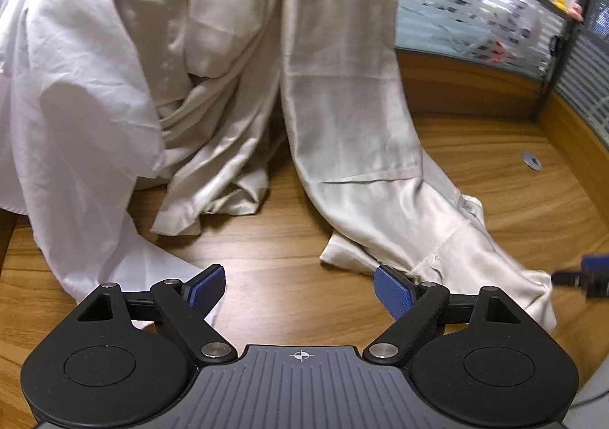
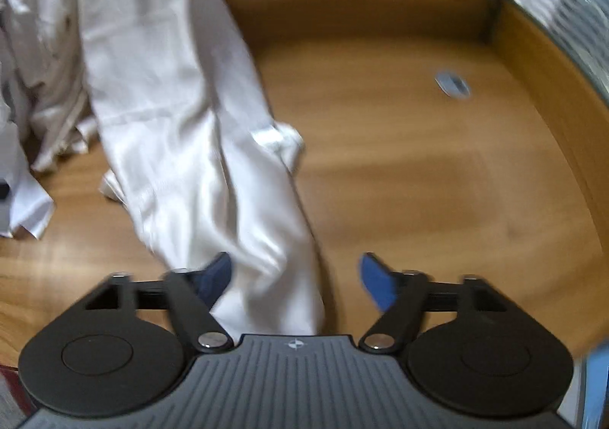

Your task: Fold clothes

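A beige satin garment hangs from above and pools on the wooden desk; its long end trails to the right near the desk front. A white garment drapes at the left. My left gripper is open just above the desk, with bare wood between its blue pads. In the blurred right wrist view the same beige cloth runs down toward the camera. My right gripper is open, and the cloth's end lies between its fingers, against the left pad.
A round silver cable grommet sits in the desk at the right, also visible as grommet. A striped glass partition walls the back and right sides. The other gripper's blue tip shows at the right edge.
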Motion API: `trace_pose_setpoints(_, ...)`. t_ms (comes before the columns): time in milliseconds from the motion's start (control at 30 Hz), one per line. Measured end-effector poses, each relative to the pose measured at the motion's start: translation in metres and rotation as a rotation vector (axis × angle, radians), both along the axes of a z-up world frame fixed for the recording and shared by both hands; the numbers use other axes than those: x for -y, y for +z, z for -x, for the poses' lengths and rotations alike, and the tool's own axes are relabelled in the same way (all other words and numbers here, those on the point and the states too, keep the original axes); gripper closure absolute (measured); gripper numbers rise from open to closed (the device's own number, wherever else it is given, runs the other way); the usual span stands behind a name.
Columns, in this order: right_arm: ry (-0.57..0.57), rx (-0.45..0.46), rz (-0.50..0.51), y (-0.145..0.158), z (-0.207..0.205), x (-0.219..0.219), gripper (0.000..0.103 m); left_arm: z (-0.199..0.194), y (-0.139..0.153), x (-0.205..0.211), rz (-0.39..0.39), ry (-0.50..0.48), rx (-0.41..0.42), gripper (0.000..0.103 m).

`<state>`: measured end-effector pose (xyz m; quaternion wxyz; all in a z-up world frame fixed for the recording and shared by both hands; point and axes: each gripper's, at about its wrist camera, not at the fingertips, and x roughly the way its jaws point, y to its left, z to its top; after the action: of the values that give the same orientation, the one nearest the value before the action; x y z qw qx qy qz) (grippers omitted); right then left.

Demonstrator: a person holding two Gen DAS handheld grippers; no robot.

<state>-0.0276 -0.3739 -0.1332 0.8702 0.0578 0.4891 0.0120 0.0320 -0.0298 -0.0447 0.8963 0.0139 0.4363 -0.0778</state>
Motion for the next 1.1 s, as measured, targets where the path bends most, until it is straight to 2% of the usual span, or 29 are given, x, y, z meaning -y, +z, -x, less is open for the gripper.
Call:
trace_pose_setpoints(100,0.051,0.036,-0.004,0.014,-0.036,-0.015,0.016,-0.006,-0.001,-0.003,-0.004,0.015,0.000,0.011)
trace_pose_setpoints(233,0.114,0.073,0.004,0.037,-0.099,-0.042,0.001,-0.014,-0.003,-0.006,-0.010,0.035,0.001,0.010)
trace_pose_setpoints(533,0.225,0.097,-0.017,0.066,-0.220,-0.101,0.001,-0.034,-0.007,-0.013,0.006,0.080,-0.012,0.008)
trace_pose_setpoints(700,0.230,0.137,-0.008,0.074,-0.272,-0.126,0.001,-0.043,-0.012,-0.015,0.003,0.080,-0.021,0.006)
trace_pose_setpoints(833,0.293,0.198,0.063,0.080,-0.307,-0.147,0.001,-0.050,-0.020,-0.017,0.000,0.085,-0.046,0.006)
trace_pose_setpoints(967,0.340,0.309,0.108,0.082,-0.327,-0.160,0.001,-0.055,-0.026,-0.020,-0.005,0.090,-0.062,0.006)
trace_pose_setpoints(1000,0.346,0.299,0.110,0.082,-0.331,-0.162,0.002,-0.056,-0.026,-0.021,-0.006,0.090,-0.060,0.006)
trace_pose_setpoints(1033,0.351,0.288,0.112,0.082,-0.335,-0.163,0.011,-0.057,-0.026,-0.021,-0.008,0.090,-0.058,0.006)
trace_pose_setpoints(1067,0.356,0.278,0.113,0.081,-0.338,-0.165,0.025,-0.057,-0.026,-0.022,-0.009,0.092,-0.057,0.006)
trace_pose_setpoints(1100,0.362,0.268,0.115,0.081,-0.342,-0.166,0.032,-0.058,-0.026,-0.023,-0.009,0.094,-0.056,0.006)
